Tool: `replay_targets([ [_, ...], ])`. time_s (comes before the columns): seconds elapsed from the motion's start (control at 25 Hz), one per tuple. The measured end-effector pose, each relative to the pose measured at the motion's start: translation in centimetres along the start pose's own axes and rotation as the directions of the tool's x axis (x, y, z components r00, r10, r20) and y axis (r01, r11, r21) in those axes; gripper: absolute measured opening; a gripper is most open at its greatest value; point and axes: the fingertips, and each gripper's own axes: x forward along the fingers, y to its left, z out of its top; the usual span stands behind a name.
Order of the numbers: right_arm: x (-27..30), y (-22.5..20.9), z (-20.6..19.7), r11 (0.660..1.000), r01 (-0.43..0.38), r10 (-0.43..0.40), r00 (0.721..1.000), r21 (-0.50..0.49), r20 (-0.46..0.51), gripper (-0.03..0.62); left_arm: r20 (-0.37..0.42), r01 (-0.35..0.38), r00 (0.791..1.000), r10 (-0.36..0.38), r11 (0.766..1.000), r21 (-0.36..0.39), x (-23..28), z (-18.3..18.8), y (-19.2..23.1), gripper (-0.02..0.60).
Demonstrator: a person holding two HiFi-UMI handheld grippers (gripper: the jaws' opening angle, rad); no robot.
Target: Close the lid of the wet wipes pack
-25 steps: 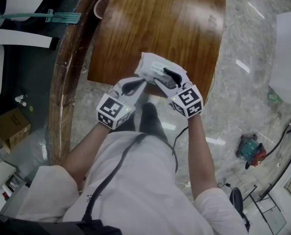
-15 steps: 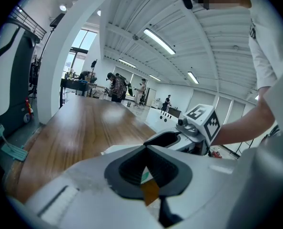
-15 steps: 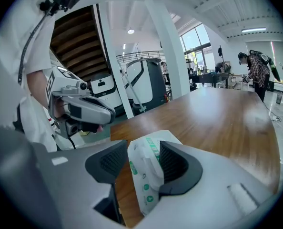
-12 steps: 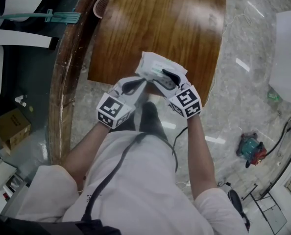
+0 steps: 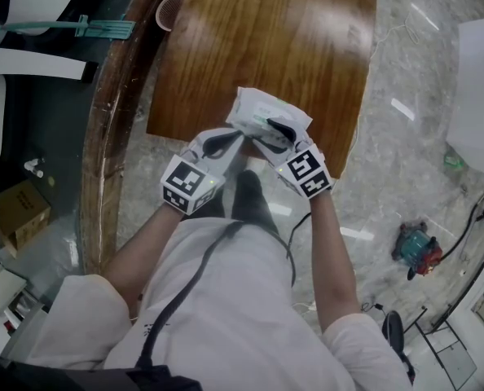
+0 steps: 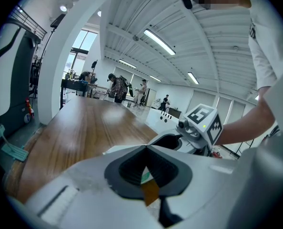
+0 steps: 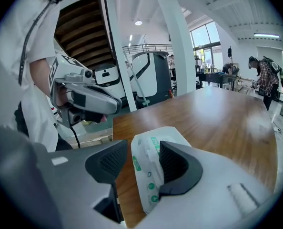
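Note:
The white wet wipes pack (image 5: pixel 268 111) with green print lies at the near edge of the wooden table (image 5: pixel 258 39). My left gripper (image 5: pixel 234 139) is at the pack's near left corner, shut, and a sliver of the pack's edge shows between its pads (image 6: pixel 146 149). My right gripper (image 5: pixel 276 133) is over the pack's near end and stands open. In the right gripper view the pack (image 7: pixel 148 175) lies between the jaws, against the right pad (image 7: pixel 172 163), with bare table beside the left pad. I cannot tell how the lid stands.
The table's near edge drops to a marble floor. A cup (image 5: pixel 170 10) sits at the far left corner of the table. A white machine (image 5: pixel 478 88) stands at the right, and a red and teal tool (image 5: pixel 417 251) lies on the floor. People (image 6: pixel 116 87) stand far off.
My right gripper has shifted a little to the left over the pack. The left gripper and the pack have stayed where they were.

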Motion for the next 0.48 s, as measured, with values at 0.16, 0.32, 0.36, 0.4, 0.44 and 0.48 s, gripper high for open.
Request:
replay_targets([
  [0.16, 0.4, 0.6, -0.3, 1.0, -0.009, 0.008, 1.0, -0.029, -0.03, 0.209, -0.001, 0.0, 1.0, 0.0, 1.0, -0.003, -0.2, -0.1, 0.1, 0.002],
  [0.32, 0.6, 1.1, -0.7, 0.998, -0.02, 0.016, 0.998, -0.058, -0.068, 0.209, 0.003, 0.001, 1.0, -0.001, 1.0, 0.005, -0.4, 0.1, 0.2, 0.003],
  [0.36, 0.7, 1.2, -0.8, 0.997, -0.022, 0.016, 0.996, -0.067, -0.082, 0.209, 0.006, 0.001, 1.0, -0.002, 1.0, 0.007, -0.4, 0.2, 0.2, 0.002],
  [0.4, 0.9, 1.3, -1.0, 0.997, -0.023, 0.016, 0.995, -0.076, -0.098, 0.209, 0.008, 0.001, 1.0, -0.001, 1.0, 0.005, -0.4, 0.3, 0.3, 0.003],
  [0.44, 1.0, 1.3, -1.2, 0.996, -0.024, 0.015, 0.994, -0.083, -0.113, 0.209, 0.009, 0.0, 1.0, 0.0, 1.0, 0.0, -0.5, 0.4, 0.3, 0.002],
  [0.48, 1.1, 1.3, -1.3, 0.996, -0.025, 0.014, 0.992, -0.086, -0.127, 0.209, 0.009, 0.0, 1.0, 0.0, 1.0, -0.005, -0.5, 0.5, 0.3, 0.002],
])
